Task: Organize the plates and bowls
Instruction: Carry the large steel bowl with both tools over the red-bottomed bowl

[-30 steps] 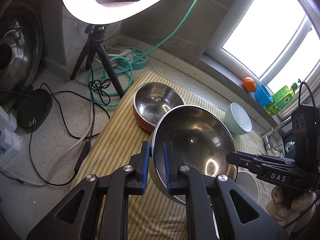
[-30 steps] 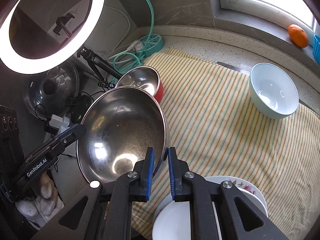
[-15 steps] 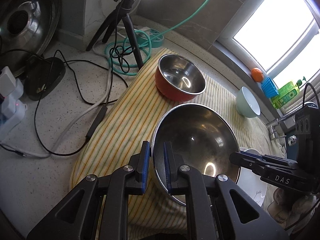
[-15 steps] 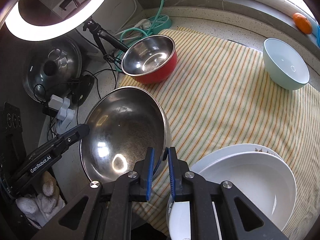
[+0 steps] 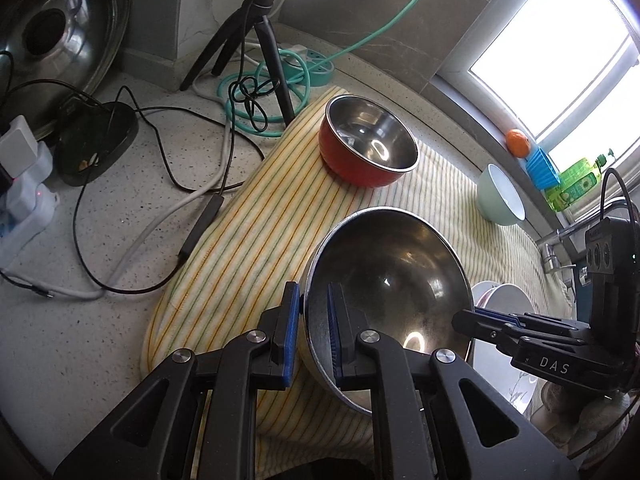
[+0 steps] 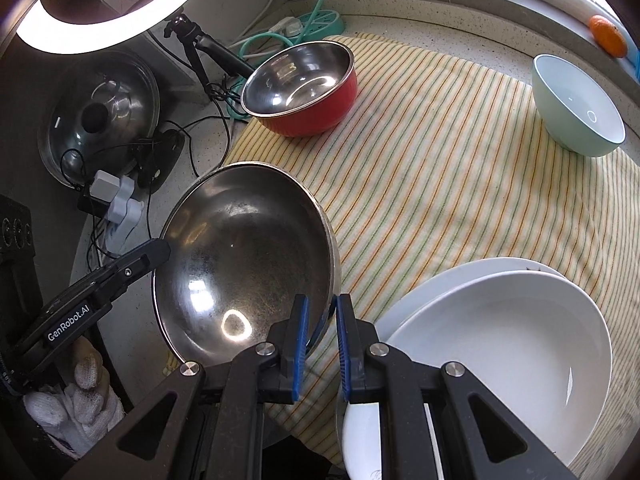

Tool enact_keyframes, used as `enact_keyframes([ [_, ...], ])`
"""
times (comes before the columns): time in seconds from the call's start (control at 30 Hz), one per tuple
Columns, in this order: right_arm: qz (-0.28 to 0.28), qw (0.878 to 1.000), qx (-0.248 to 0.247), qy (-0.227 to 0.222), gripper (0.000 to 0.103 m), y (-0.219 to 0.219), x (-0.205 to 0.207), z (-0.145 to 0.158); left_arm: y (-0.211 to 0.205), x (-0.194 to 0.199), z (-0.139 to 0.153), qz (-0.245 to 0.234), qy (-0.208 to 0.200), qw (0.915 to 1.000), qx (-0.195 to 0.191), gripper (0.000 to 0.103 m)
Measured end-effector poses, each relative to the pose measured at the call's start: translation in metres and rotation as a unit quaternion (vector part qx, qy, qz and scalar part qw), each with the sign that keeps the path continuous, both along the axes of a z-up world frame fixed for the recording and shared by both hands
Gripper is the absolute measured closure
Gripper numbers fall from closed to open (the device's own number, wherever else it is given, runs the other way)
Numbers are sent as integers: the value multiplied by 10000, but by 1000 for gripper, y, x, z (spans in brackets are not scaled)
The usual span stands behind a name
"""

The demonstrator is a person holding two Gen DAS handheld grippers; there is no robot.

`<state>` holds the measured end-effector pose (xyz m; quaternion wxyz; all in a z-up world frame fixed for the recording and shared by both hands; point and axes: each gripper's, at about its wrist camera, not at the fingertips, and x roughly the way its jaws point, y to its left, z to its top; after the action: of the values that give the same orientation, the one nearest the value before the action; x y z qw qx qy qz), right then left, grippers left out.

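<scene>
2 grippers on 1 steel bowl (image 5: 386,292): left gripper (image 5: 313,334) pinches the rim on its side, 1 blue pad outside the wall and 1 inside; right gripper (image 6: 320,344) does the same on the opposite rim. Both jaws are pressed down to the wall thickness, nothing else between them. The bowl sits tilted over the near left corner of the striped cloth (image 6: 440,168), its mouth leaning toward the left gripper side; I can't tell whether its base touches the cloth or hangs just above. Red bowl (image 6: 304,88) is at the far left edge of the cloth, well apart from the steel one and straight ahead of both grippers. Green bowl (image 6: 576,108) is at the far right corner. White dish stack (image 6: 500,340) is at the near right edge, just beside the right gripper and close to the steel bowl's rim. My read: the step is setting down or nesting the steel bowl. What matters: the grip line runs rim to rim across the bowl, so the 2 hands have to travel together and level it. Red bowl is smaller, so it would go inside the steel one, not the reverse. Risk: clipping the white stack on the right.
</scene>
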<state>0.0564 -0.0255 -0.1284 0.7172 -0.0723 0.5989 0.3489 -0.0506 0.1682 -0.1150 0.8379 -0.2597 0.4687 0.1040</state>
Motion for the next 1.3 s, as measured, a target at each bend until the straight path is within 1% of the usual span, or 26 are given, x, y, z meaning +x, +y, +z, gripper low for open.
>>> enact_keyframes([
  [0.1, -6, 10000, 11, -67, 90, 1, 0, 2, 1, 1, -3, 5, 35, 10000, -35, 93],
  [0.33, -6, 10000, 68, -56, 90, 1, -1, 4, 3, -2, -4, 16, 31, 10000, -65, 93],
  [0.6, -30, 10000, 24, -48, 90, 1, 0, 2, 2, -2, -2, -27, 4, 9999, -118, 93],
  [0.67, -2, 10000, 54, -28, 88, 1, 0, 2, 3, -2, -2, -21, 5, 9999, -166, 93],
  [0.8, 51, 9999, 62, -78, 88, 1, -1, 4, 5, -3, 0, 8, -21, 9998, -178, 92],
  [0.9, 21, 9999, 132, -76, 88, 0, 0, 8, 9, -4, 5, 73, -88, 9998, -150, 92],
  [0.97, -14, 9998, 188, -74, 85, -2, 2, 11, 13, -4, 8, 159, -142, 9995, -218, 92],
  [1.13, -80, 9994, 302, -161, 85, -5, 8, 22, 21, -2, 17, 384, -351, 9980, -352, 92],
  [1.3, -126, 9986, 427, -276, 85, -6, 19, 38, 30, 3, 14, 545, -420, 9962, -539, 92],
])
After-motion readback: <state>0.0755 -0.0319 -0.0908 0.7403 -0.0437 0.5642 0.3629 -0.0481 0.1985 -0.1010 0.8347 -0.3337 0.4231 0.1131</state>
